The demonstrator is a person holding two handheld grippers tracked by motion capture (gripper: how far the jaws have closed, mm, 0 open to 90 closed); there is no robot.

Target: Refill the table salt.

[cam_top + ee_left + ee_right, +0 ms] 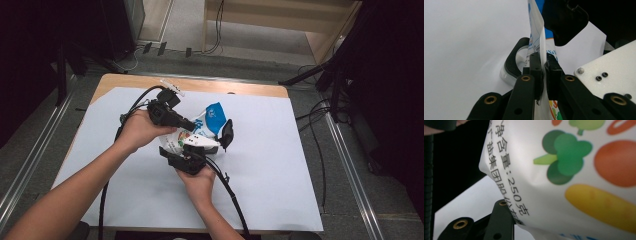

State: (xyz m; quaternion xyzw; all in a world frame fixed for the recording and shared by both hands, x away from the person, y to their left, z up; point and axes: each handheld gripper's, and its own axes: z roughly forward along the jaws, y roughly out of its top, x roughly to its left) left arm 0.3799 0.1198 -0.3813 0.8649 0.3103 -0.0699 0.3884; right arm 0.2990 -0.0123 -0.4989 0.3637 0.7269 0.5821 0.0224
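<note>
Here, left gripper (543,65) jaws clamp the bag (202,131), right gripper (192,156) jaws' state unclear.

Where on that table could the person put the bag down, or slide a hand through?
The white sheet is bare right of the bag, out to the table's right edge, and also on the near left beside the left forearm. The far strip by the wooden edge is free too. The middle is crowded: left tongs and right tongs both clamp the bag, cables trailing.
</note>
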